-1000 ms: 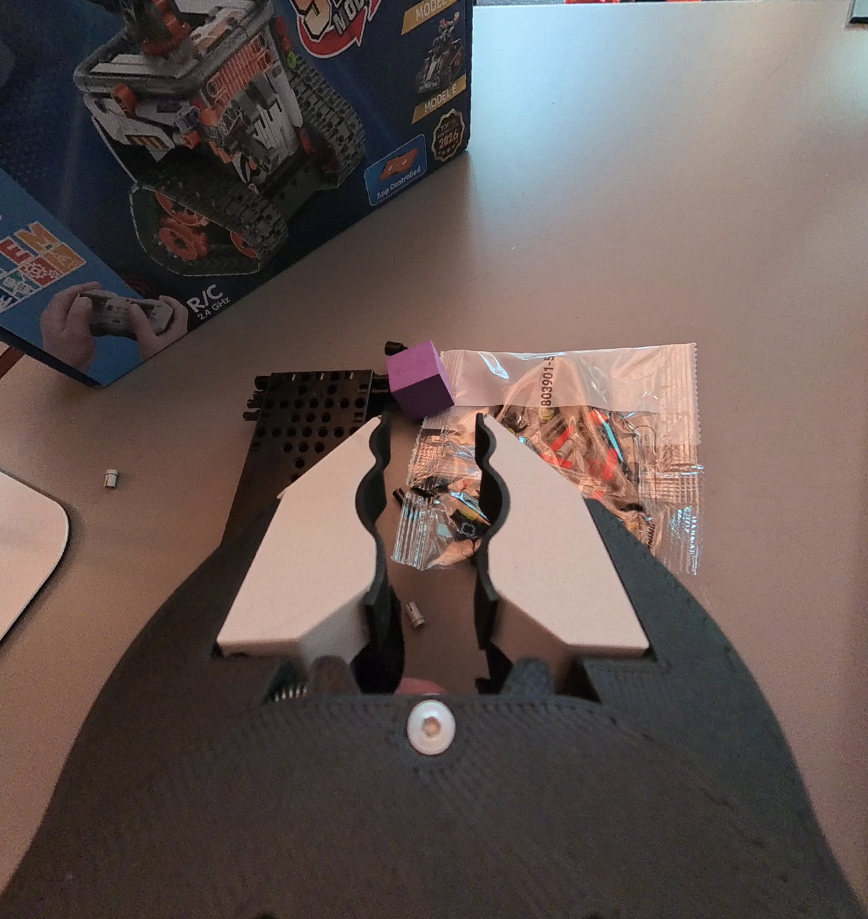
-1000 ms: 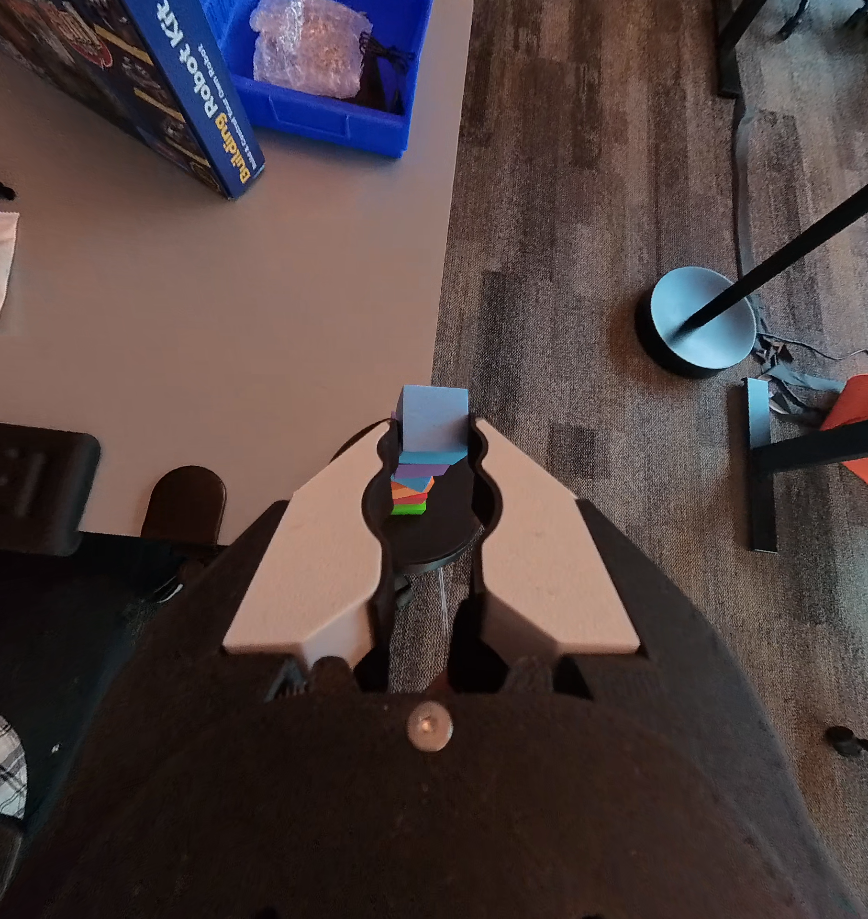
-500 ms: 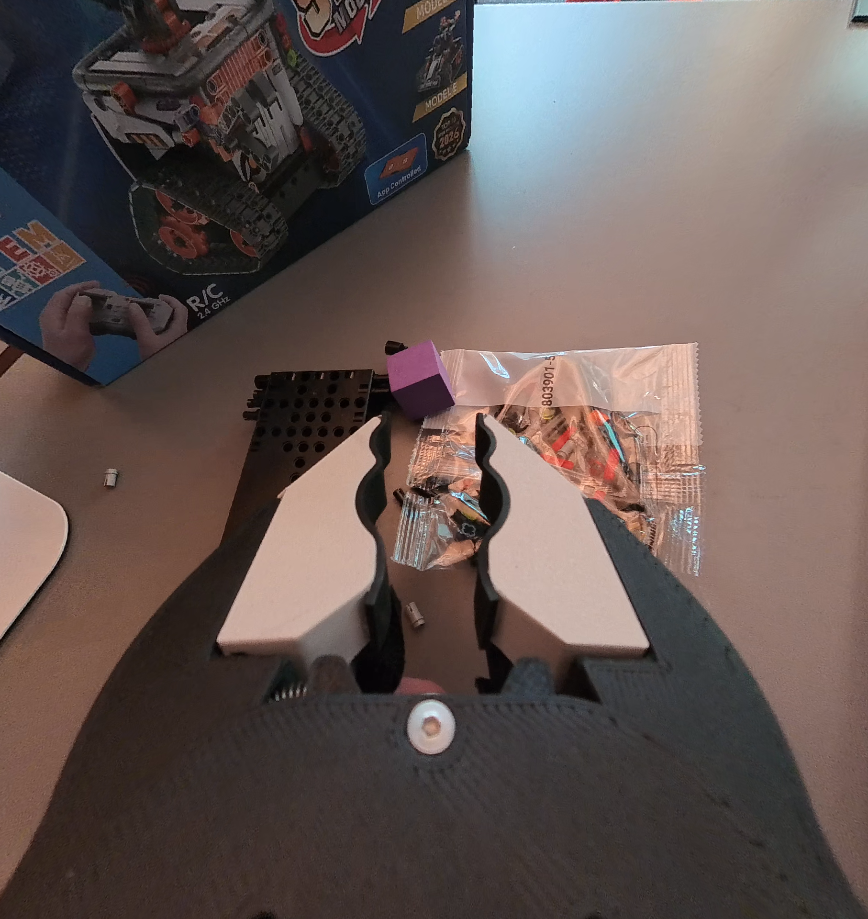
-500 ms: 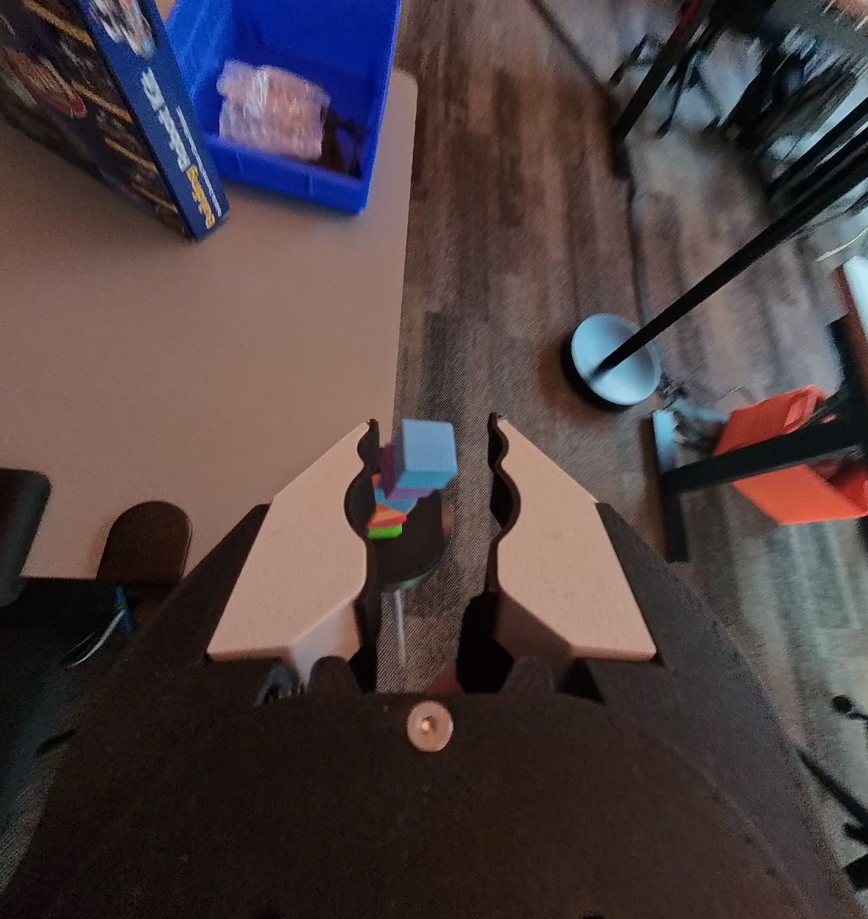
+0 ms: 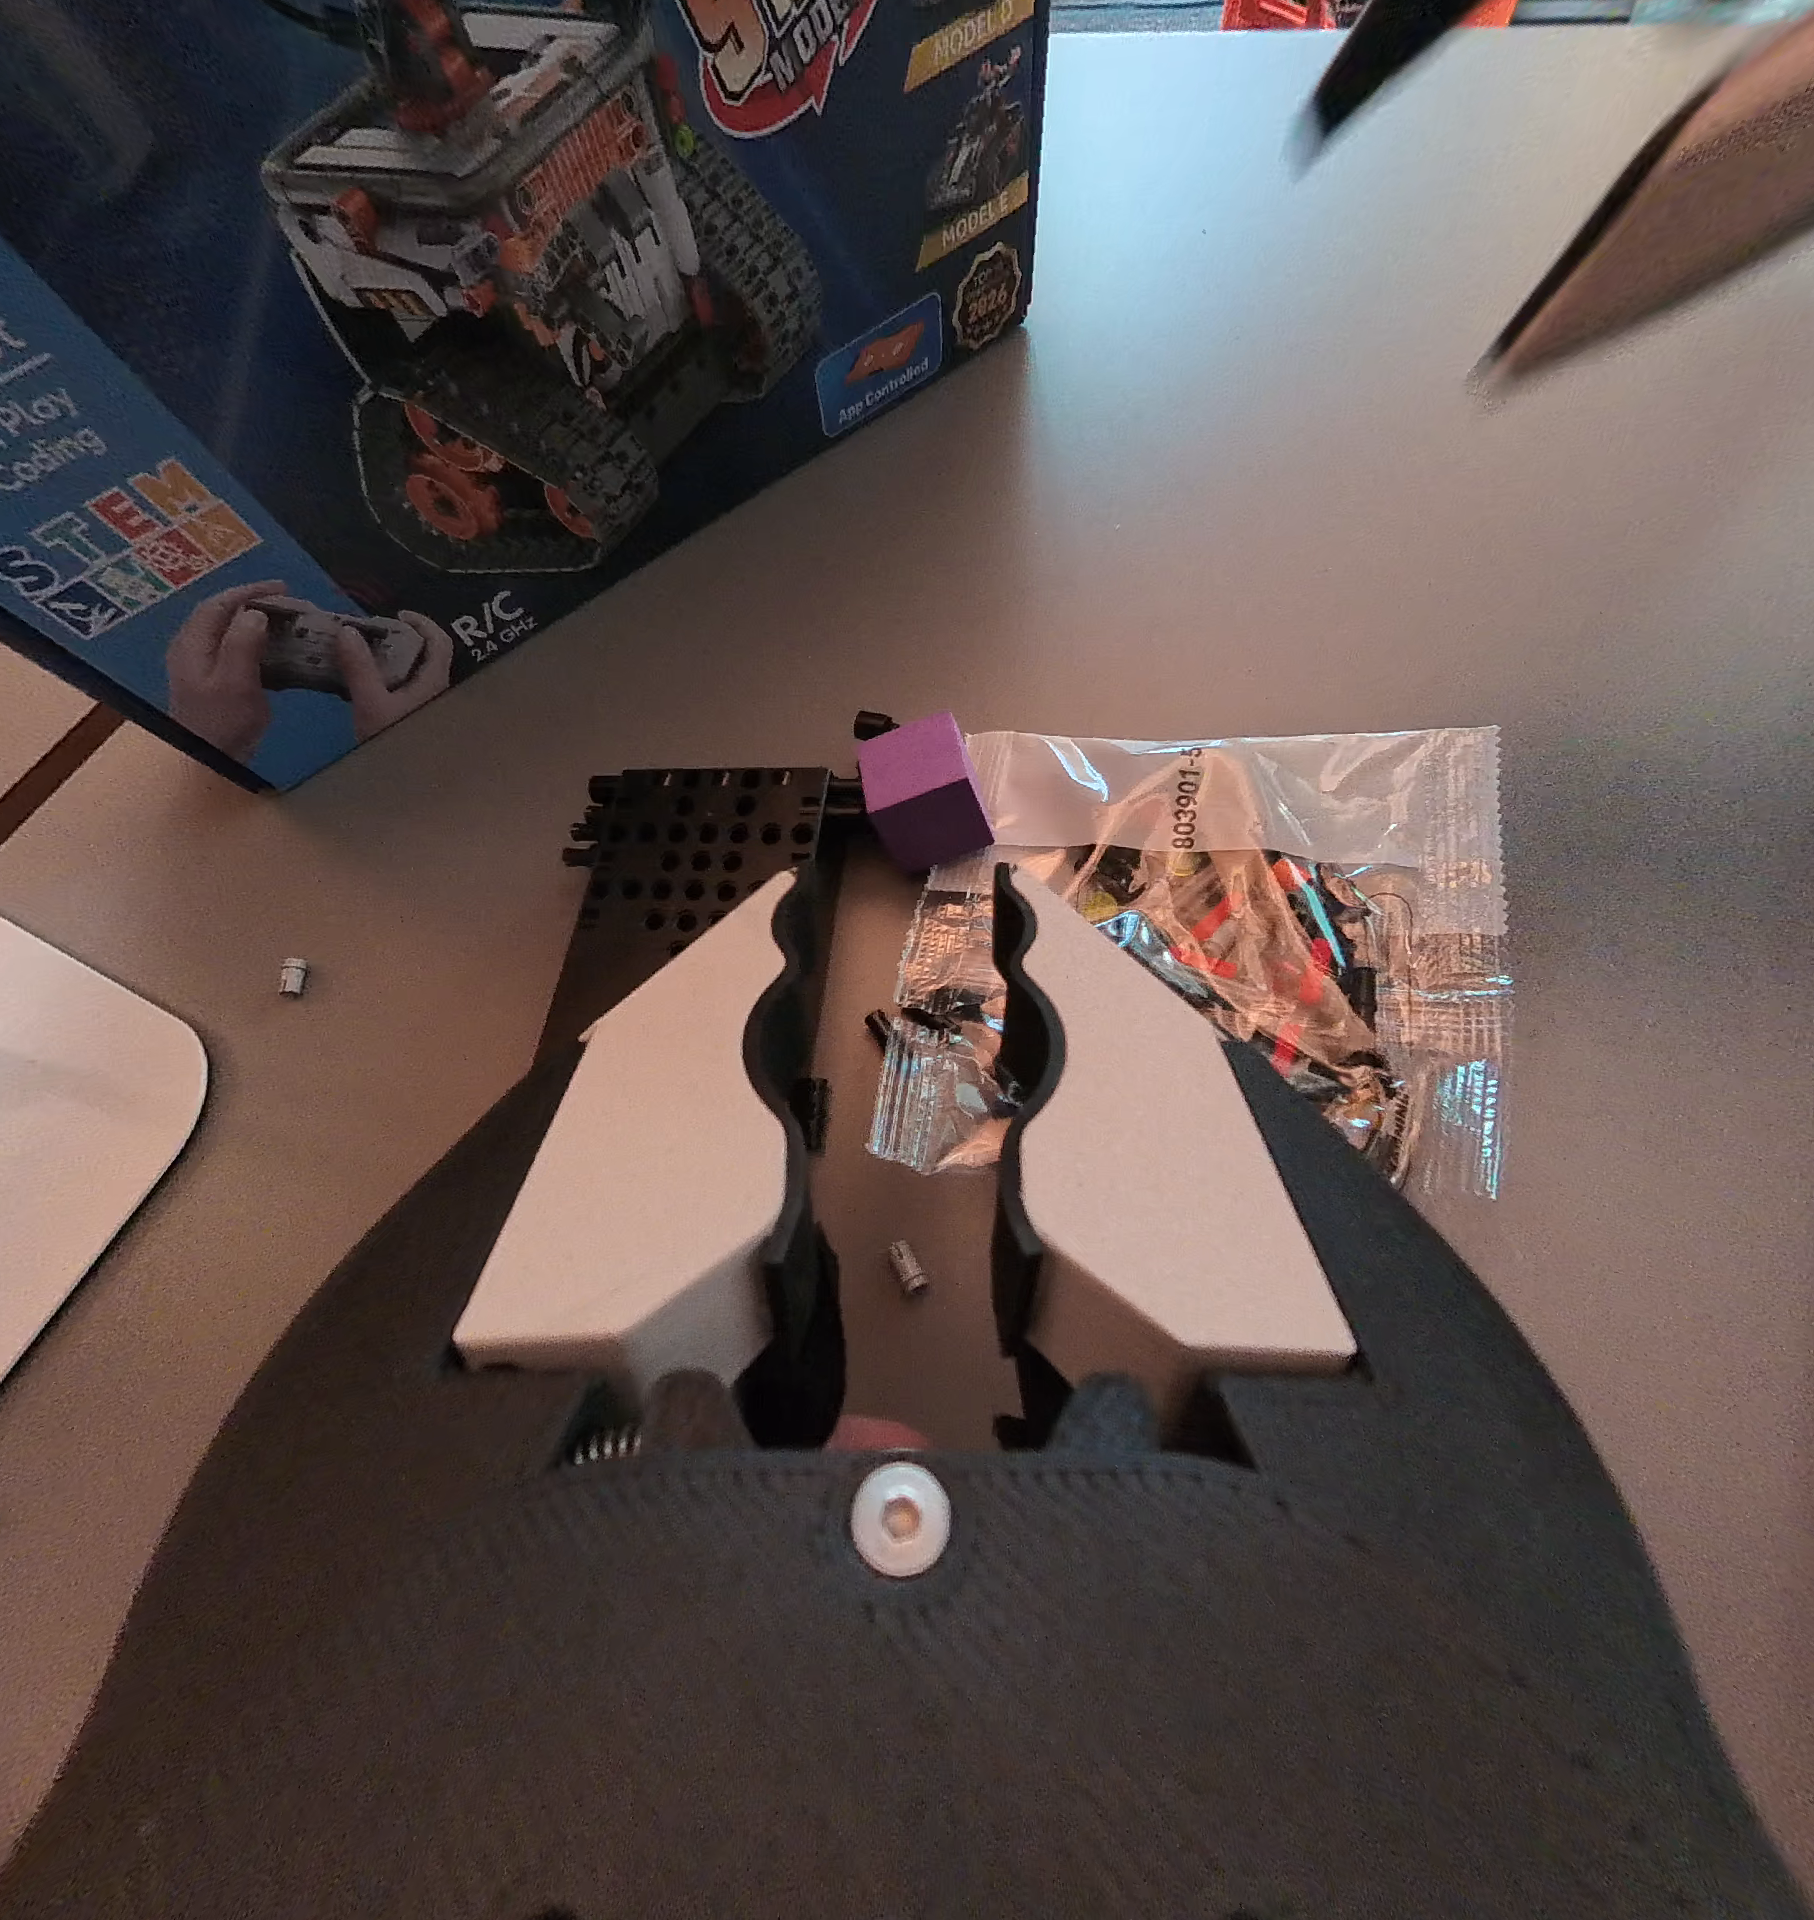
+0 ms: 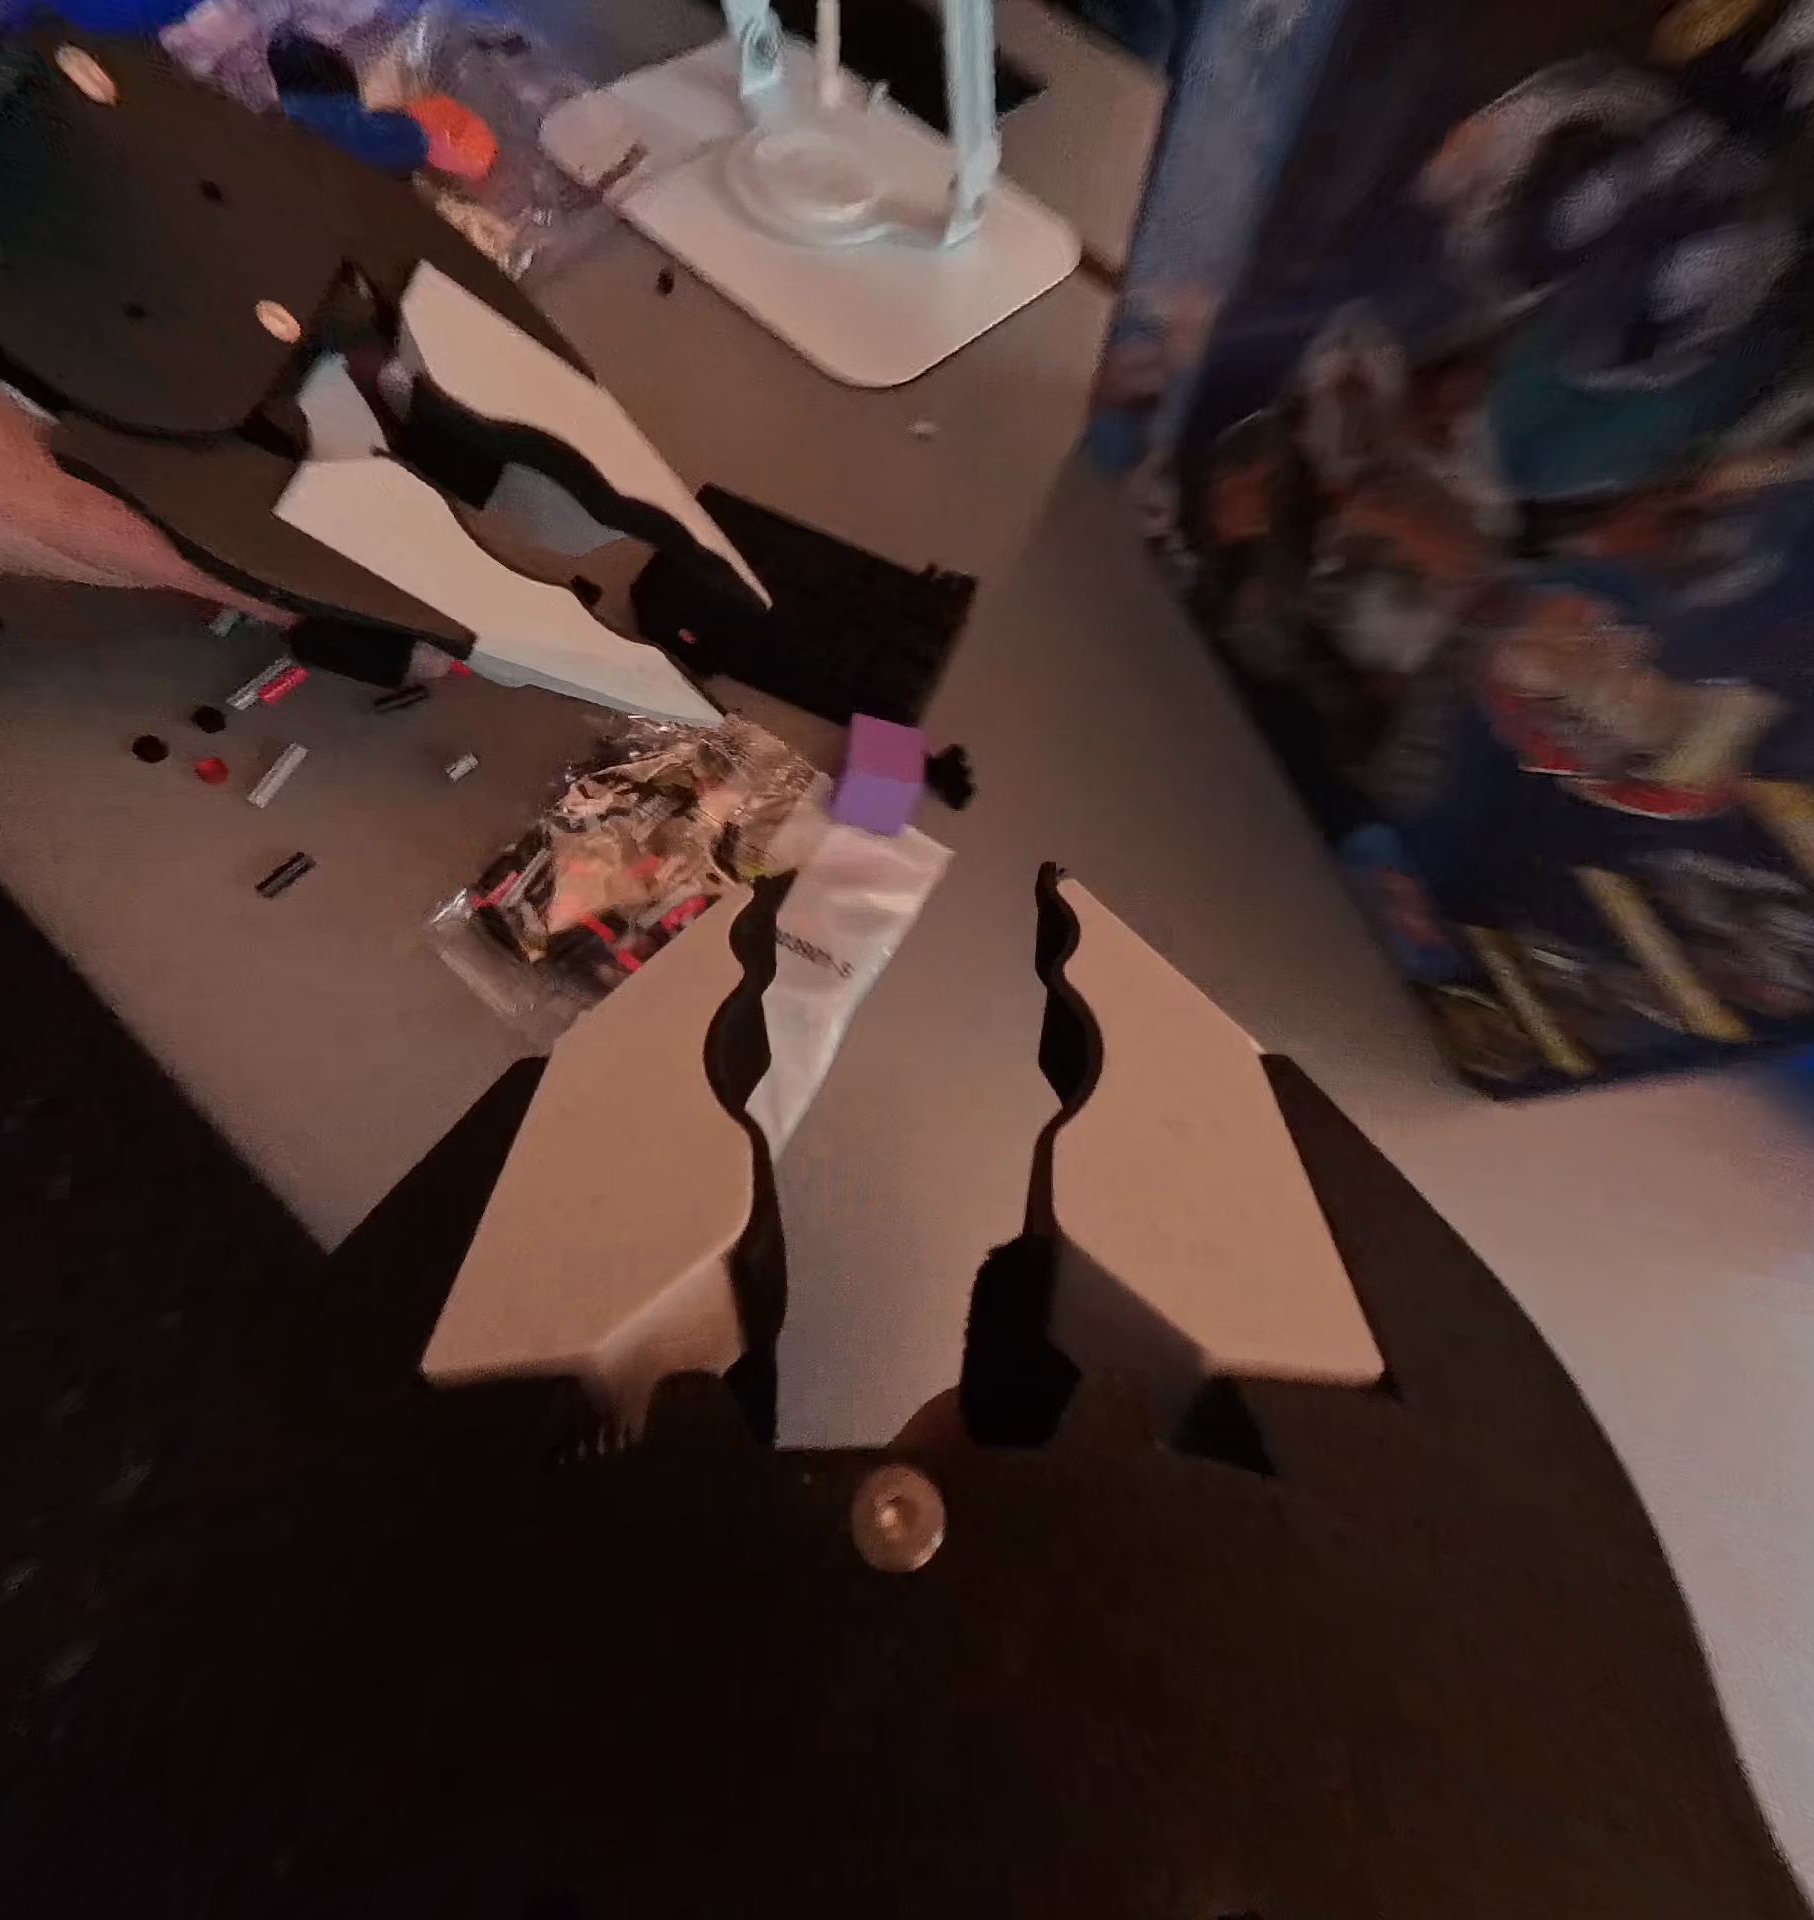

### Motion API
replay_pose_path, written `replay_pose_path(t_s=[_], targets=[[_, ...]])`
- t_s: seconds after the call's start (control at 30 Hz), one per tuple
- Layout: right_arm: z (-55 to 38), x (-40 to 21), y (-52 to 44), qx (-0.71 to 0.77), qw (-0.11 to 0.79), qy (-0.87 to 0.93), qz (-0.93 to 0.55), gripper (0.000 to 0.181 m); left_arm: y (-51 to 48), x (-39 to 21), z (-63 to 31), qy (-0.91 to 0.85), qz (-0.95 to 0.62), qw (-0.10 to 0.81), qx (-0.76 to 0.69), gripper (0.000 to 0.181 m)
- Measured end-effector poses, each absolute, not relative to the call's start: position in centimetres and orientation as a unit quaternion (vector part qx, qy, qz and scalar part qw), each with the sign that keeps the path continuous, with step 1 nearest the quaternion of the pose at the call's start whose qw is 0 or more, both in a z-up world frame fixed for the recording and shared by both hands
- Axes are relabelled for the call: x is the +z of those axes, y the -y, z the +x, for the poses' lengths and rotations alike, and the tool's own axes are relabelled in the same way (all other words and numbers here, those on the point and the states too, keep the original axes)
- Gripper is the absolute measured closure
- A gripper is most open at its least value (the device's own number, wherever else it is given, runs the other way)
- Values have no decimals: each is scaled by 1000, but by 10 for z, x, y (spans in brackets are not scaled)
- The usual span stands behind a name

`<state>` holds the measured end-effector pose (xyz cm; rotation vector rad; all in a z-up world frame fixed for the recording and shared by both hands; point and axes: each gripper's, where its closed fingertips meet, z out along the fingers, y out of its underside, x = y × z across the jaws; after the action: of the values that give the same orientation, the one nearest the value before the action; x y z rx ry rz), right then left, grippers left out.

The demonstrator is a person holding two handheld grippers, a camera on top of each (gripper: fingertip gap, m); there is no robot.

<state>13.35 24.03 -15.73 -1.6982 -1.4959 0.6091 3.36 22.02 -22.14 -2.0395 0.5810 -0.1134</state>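
Note:
A purple cube (image 5: pixel 924 790) lies on the grey table (image 5: pixel 1246 468), on the corner of a clear plastic bag of small parts (image 5: pixel 1246 935) and beside a black perforated plate (image 5: pixel 705 842). My left gripper (image 5: pixel 898 883) is open and empty, low over the bag's edge, with its tips just short of the cube. A small grey pin (image 5: pixel 908 1268) lies between its fingers. My right gripper (image 6: pixel 911 883) is open and empty, above the bag's (image 6: pixel 654 862) white end, pointing at the cube (image 6: pixel 877 774). It shows blurred at the top right of the left wrist view (image 5: pixel 1661 208). The left gripper (image 6: pixel 742 660) is visible beyond the cube.
A large blue toy box (image 5: pixel 467 312) stands behind the plate. A white stand base (image 6: pixel 830 239) sits to the far side. Loose small parts (image 6: pixel 259 748) and a grey pin (image 5: pixel 293 977) lie scattered on the table. A hand (image 6: pixel 9 499) holds the left gripper. Between my left fingertips and the purple cube (image 5: pixel 924 790) there is roughly 4 cm.
The right gripper opened off a blue cube atop a coloured stack beside the table, then swung over the table toward the purple cube. The left gripper has stayed still.

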Motion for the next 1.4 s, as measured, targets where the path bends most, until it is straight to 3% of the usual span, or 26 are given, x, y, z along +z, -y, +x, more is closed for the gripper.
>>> replay_pose_path(t_s=[0.13,0.3,0.37,0.53,0.7,1.0,1.13,1.4], targets=[[80,-220,-242,230,350,603,-679,130,-221,-221,35,-242,-838,487,-47,150],[52,-251,-252,224,334,585,-704,139,-222,-221,37,-246,-837,486,-48,150],[50,-255,-255,222,332,583,-708,155,-222,-222,37,-247,-837,485,-48,150],[69,-218,-256,240,359,570,-699,155,-222,-222,37,-246,-837,486,-49,149],[156,-130,-261,204,426,555,-685,155,-221,-223,39,-249,-837,484,-49,149],[408,-5,-306,82,515,413,-747,155,-219,-223,43,-250,-836,485,-52,149],[484,6,-321,70,504,362,-781,155,-218,-224,43,-250,-838,483,-52,149],[530,-14,-341,100,467,324,-817,155,-218,-227,43,-250,-840,479,-52,149]])
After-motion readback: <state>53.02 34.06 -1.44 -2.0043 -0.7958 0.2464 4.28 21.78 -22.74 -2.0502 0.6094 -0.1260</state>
